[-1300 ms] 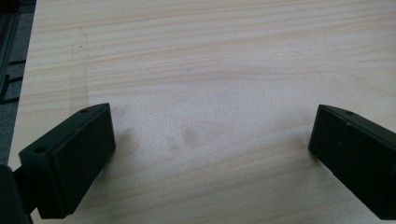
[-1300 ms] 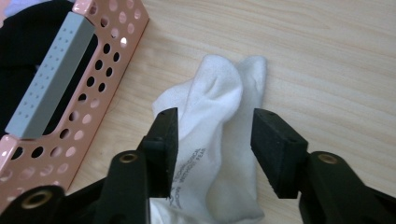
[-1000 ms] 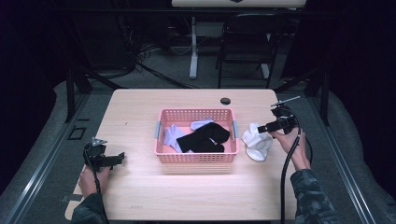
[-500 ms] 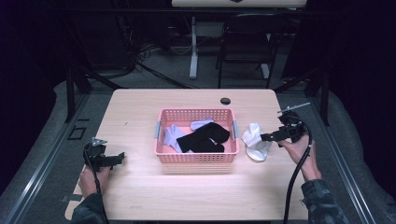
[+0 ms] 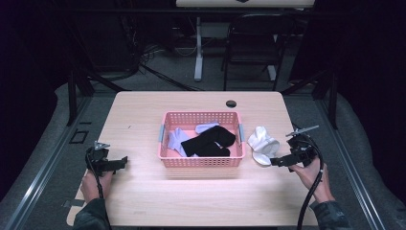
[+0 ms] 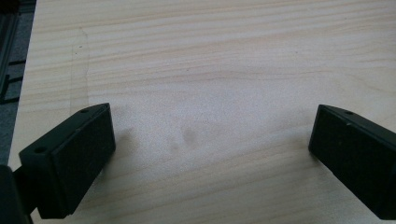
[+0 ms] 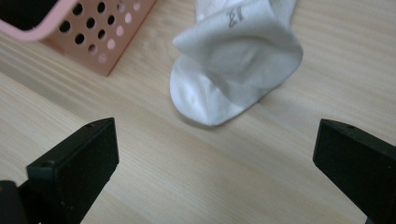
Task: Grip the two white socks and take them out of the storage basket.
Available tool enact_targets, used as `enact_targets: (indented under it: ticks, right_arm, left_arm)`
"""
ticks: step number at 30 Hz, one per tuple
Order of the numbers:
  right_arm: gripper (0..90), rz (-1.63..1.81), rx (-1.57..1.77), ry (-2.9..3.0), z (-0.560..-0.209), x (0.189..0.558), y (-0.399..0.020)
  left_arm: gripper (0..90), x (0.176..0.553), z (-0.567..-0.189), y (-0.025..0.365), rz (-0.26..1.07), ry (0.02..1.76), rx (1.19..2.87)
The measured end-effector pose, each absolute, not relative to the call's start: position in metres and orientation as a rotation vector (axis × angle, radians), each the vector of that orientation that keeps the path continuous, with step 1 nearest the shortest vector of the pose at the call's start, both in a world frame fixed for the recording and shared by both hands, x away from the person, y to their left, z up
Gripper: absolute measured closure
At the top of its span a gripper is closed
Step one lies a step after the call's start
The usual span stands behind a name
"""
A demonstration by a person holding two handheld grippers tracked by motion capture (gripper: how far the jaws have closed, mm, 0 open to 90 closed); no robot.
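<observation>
White sock (image 7: 238,56): released on the bench, just ahead of the right tool (image 5: 276,162), whose jaws have just been opening and stand empty. Left tool (image 5: 120,162): jaws apart, empty. Next, likely: fetch another sock from the pink basket (image 5: 201,162).

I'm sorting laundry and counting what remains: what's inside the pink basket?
Inside the pink basket lie a black sock and pale lavender socks, partly under the black one. Anything beneath them is covered.

A lab (dark, cabled) with one wooden table (image 5: 143,115).
</observation>
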State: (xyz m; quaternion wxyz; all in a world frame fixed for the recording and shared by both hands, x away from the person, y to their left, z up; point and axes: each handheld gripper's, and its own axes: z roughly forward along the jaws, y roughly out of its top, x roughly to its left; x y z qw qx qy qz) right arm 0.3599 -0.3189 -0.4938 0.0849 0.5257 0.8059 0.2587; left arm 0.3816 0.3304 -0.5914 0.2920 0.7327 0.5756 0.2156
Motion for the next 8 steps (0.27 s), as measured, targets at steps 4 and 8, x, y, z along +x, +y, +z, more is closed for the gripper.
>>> enact_targets:
  ticks: [4,8]
  right_arm:
    - [0.0,0.751,1.595,2.416,-0.505,0.353,-0.320]
    - [0.0,0.746,1.618,2.410,-0.510,0.351,-0.324]
  left_arm:
    - [0.3,0.382,-0.591,0.330,0.575,1.534,1.953]
    - [0.3,0.382,-0.591,0.330,0.575,1.534,1.953]
